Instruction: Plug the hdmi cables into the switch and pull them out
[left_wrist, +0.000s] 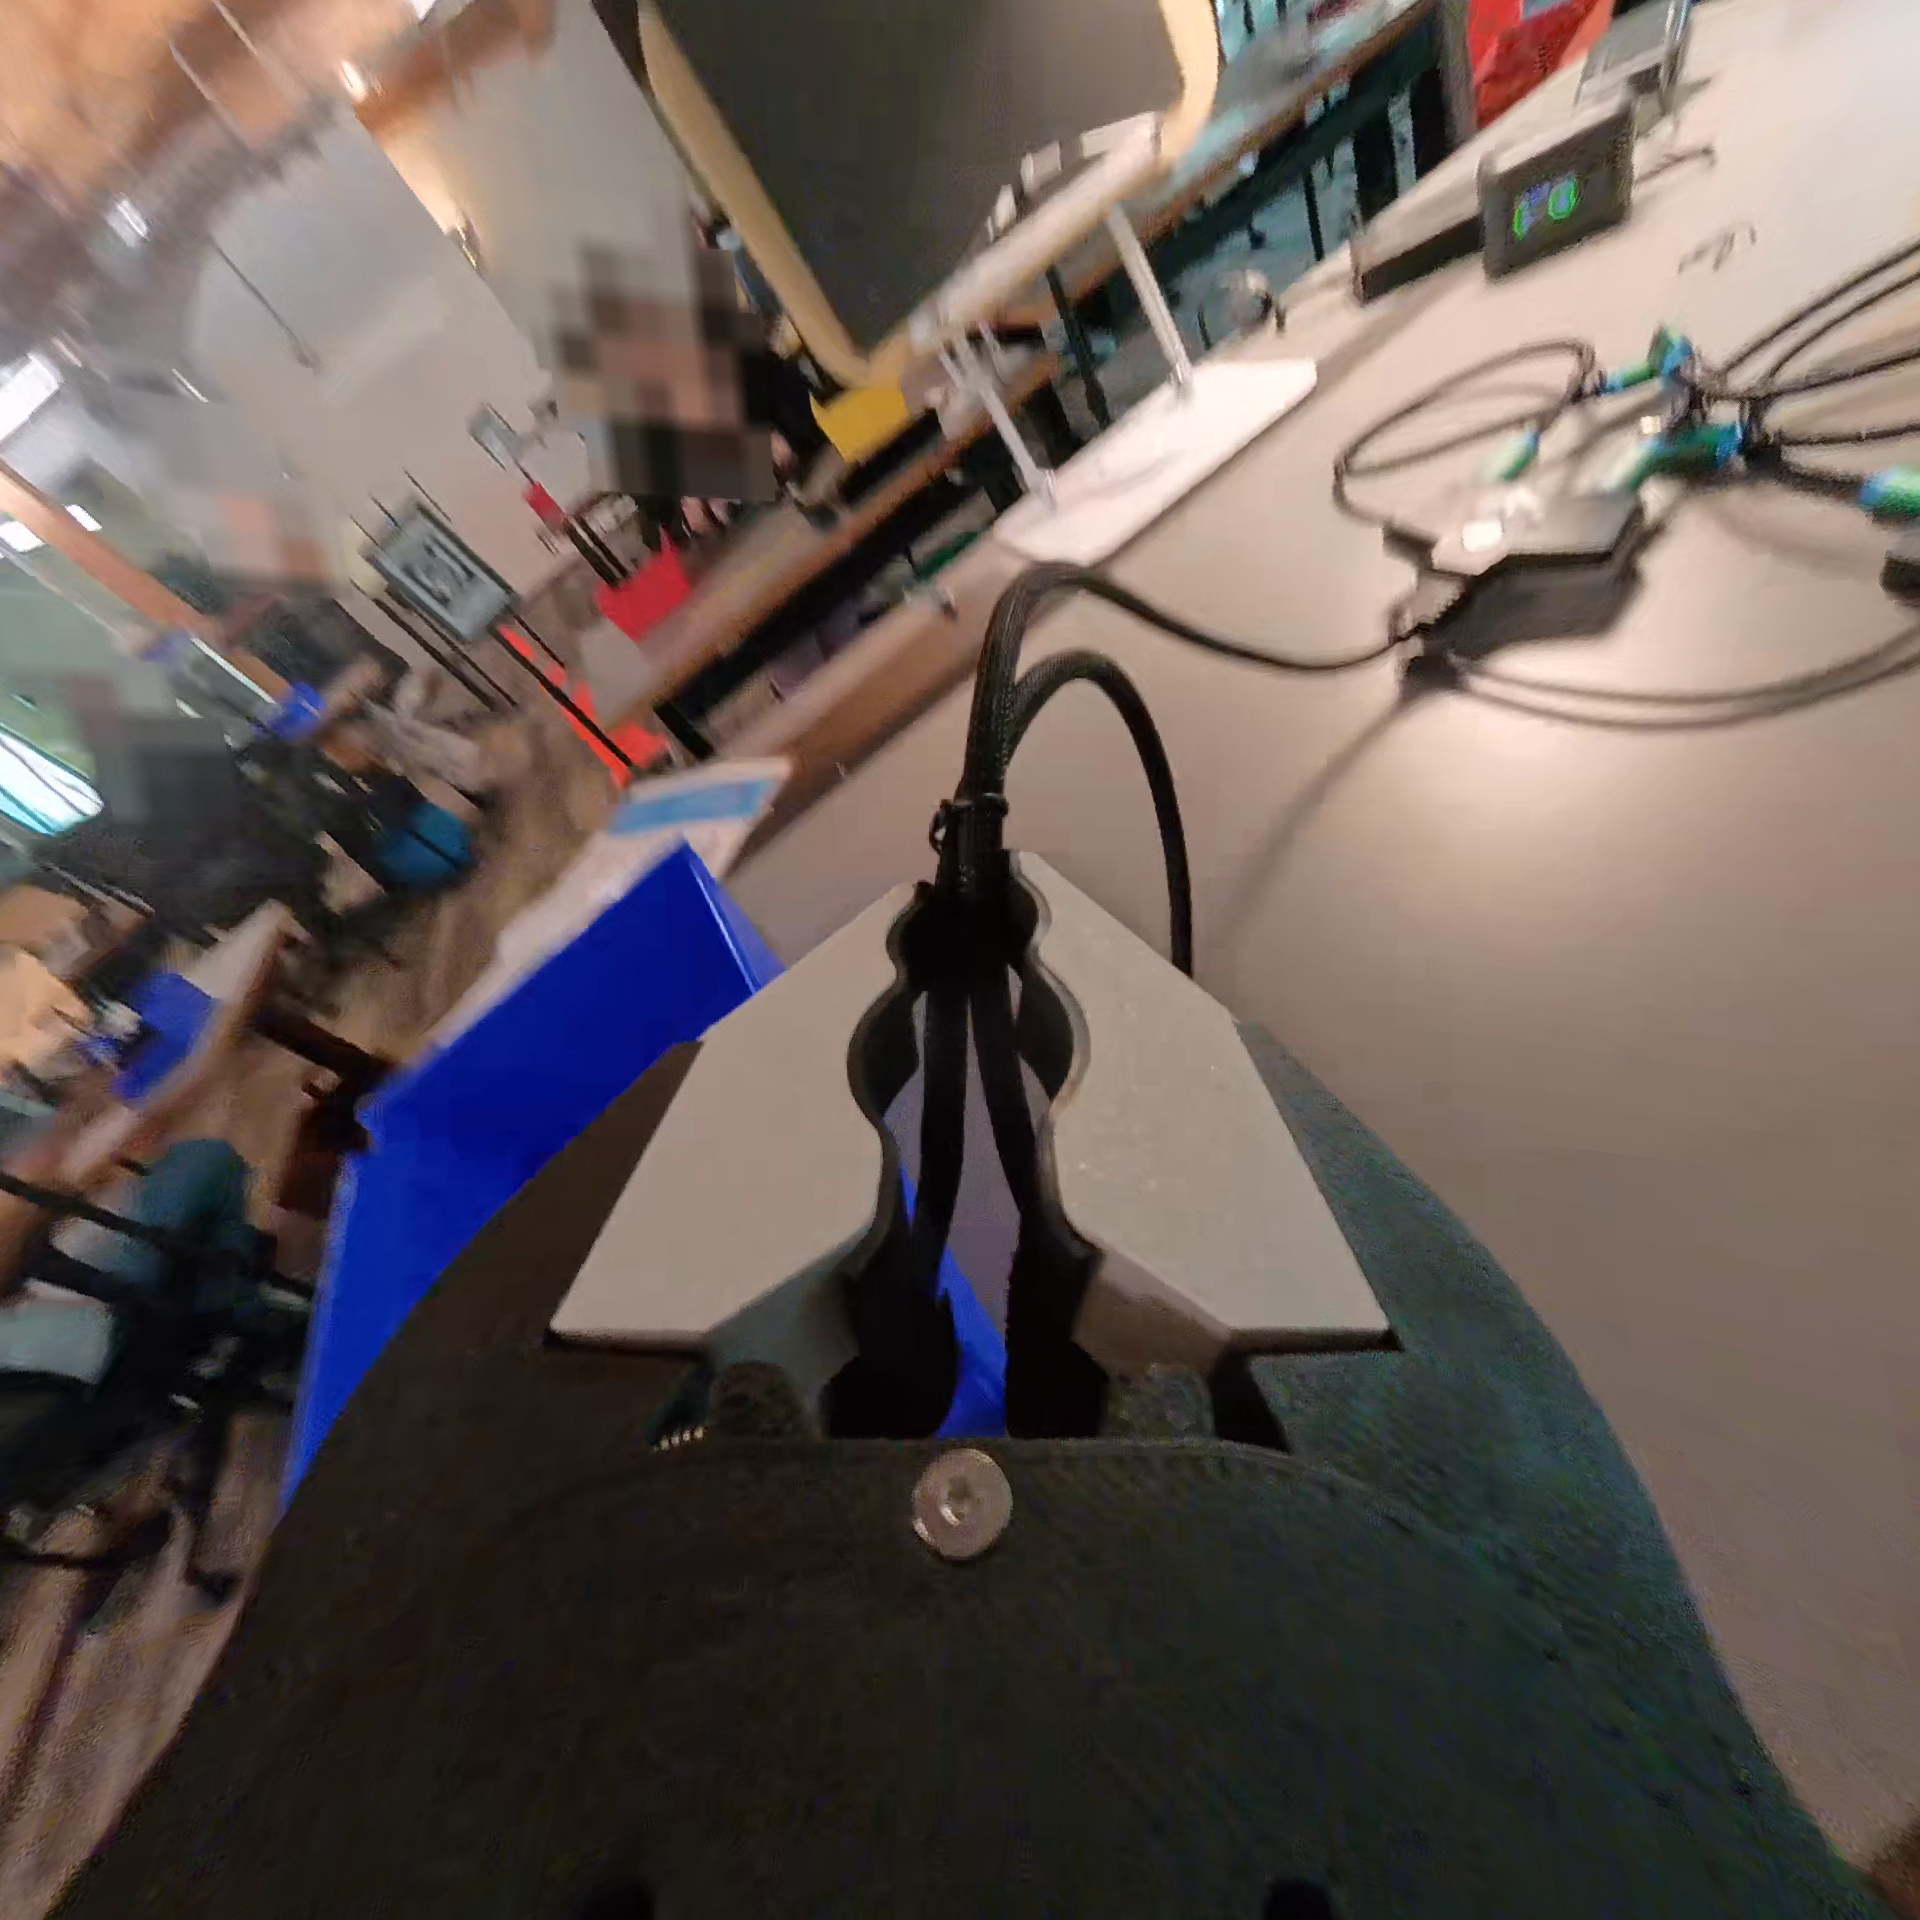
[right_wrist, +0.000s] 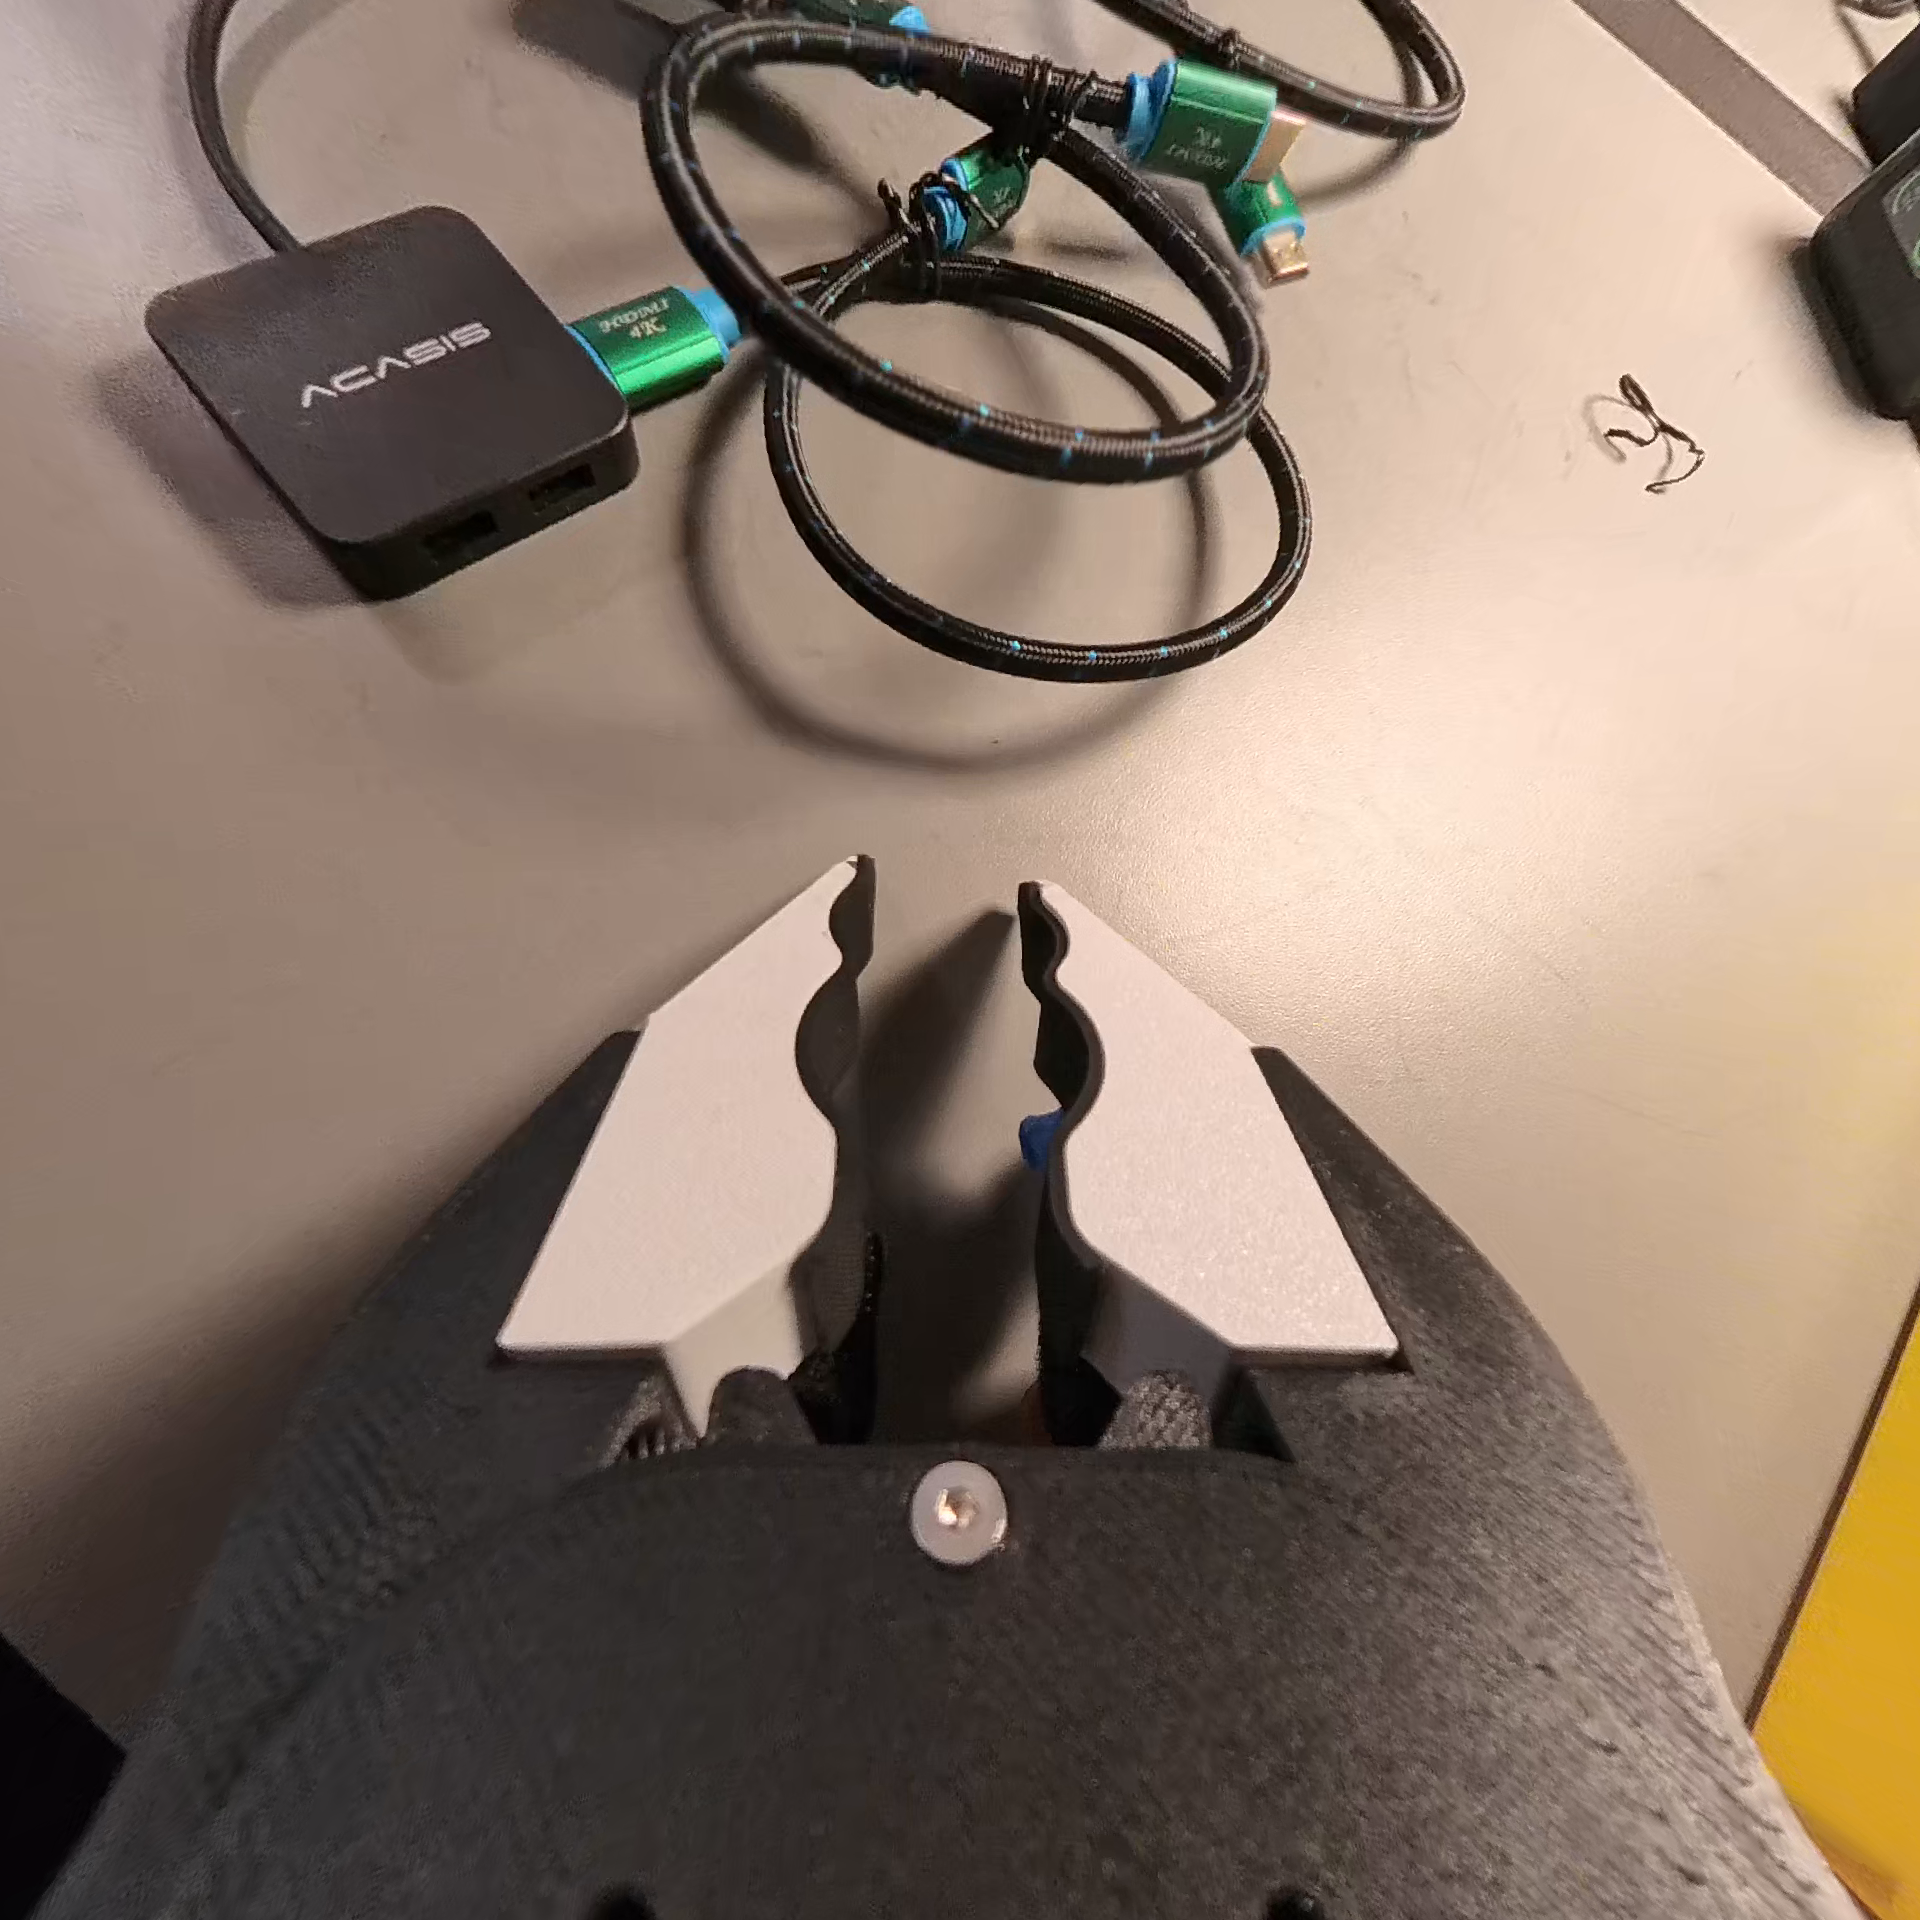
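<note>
The black square switch (right_wrist: 384, 395) lies on the grey table (right_wrist: 1455, 831) at the upper left. One green HDMI plug (right_wrist: 655, 348) with a blue collar is in its right side. Other green plugs (right_wrist: 1205, 114) lie loose among coils of black braided HDMI cable (right_wrist: 1039, 644). My right gripper (right_wrist: 945, 873) is open and empty, above the table short of the coils. My left gripper (left_wrist: 971, 883) is shut on a folded black braided cable (left_wrist: 1101, 686) that runs off to the switch (left_wrist: 1538, 582) far on the right.
A blue box (left_wrist: 582, 1039) stands at the table's left edge. A white stand base (left_wrist: 1164, 457) and a small black device with a green display (left_wrist: 1553, 203) sit farther back. Black devices (right_wrist: 1881, 260) are at the right edge, a loose twist tie (right_wrist: 1652, 436) lies on the table, and a yellow surface (right_wrist: 1849, 1558) is at the lower right. My right gripper's tips are some 25 cm from the loose twist tie (right_wrist: 1652, 436).
</note>
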